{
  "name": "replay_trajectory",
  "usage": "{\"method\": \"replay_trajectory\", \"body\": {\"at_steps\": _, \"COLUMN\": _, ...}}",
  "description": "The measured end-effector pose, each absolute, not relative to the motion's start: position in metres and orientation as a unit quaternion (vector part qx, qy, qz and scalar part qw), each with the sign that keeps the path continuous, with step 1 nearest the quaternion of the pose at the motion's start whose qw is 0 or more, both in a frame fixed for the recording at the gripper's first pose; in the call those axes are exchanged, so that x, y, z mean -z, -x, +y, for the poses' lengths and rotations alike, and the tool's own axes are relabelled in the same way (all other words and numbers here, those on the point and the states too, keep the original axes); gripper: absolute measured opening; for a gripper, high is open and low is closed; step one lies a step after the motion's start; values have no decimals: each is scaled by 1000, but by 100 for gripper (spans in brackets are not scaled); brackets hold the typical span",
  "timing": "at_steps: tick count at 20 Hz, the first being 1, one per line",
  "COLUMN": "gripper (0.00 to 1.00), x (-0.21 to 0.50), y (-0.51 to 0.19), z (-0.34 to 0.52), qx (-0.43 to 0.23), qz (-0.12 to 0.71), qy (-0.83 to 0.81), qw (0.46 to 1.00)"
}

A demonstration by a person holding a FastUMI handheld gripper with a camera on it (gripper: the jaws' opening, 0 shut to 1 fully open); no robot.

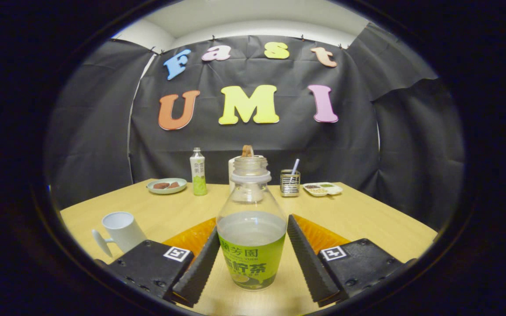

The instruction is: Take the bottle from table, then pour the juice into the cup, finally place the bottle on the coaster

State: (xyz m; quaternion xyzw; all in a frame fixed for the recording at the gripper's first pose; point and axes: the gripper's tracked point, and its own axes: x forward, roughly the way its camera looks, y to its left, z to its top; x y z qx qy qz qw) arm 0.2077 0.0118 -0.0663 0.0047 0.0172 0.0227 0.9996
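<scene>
So the big light wooden table (367,215) carries everything here, and an orange coaster mat (319,235) lies flat on it just behind the fingers, peeking out on both sides of the bottle.

Next down in size, the hand-held gripper (251,259) has its two ridged fingers flanking the clear plastic bottle with the green label (251,237). The bottle stands upright on the table, cap off, liquid up to about the shoulder. The fingers sit right against the bottle's sides around label height, but whether they're actually squeezing or just touching is hard to call, so it's not a confirmed grasp yet.

The white handled cup (121,230) stands off to the gripper's left, near but apart from the bottle, tilted-looking from the lens.

Way at the back: a smaller bottle with a green label (198,172), a pale round plate with brown snacks (167,185), a small metal holder with a straw (290,182), and a little white divided tray (322,188).

Looks like this is the very first step, taking the bottle. Next it probably needs a firm clench, a straight lift, then a swing left over the cup with a slow tilt, since that open neck would spill easily.
</scene>
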Motion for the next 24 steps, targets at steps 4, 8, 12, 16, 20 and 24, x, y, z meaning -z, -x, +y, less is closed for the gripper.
{"method": "replay_trajectory", "body": {"at_steps": 4, "gripper": 81, "x": 59, "y": -198, "z": 3, "qx": -9, "qz": 24, "qy": -13, "qw": 1000}}
{"method": "replay_trajectory", "body": {"at_steps": 8, "gripper": 81, "x": 36, "y": -182, "z": -5, "qx": 8, "qz": 15, "qy": 12, "qw": 1000}}
{"method": "replay_trajectory", "body": {"at_steps": 12, "gripper": 81, "x": 11, "y": -168, "z": -6, "qx": 21, "qz": 7, "qy": 37, "qw": 999}}
{"method": "replay_trajectory", "body": {"at_steps": 16, "gripper": 81, "x": -7, "y": -160, "z": 1, "qx": 22, "qz": 9, "qy": 77, "qw": 997}}
{"method": "replay_trajectory", "body": {"at_steps": 20, "gripper": 81, "x": -25, "y": -158, "z": 9, "qx": 31, "qz": 4, "qy": 148, "qw": 988}}
{"method": "replay_trajectory", "body": {"at_steps": 24, "gripper": 81, "x": -31, "y": -163, "z": 23, "qx": 38, "qz": 3, "qy": 237, "qw": 971}}
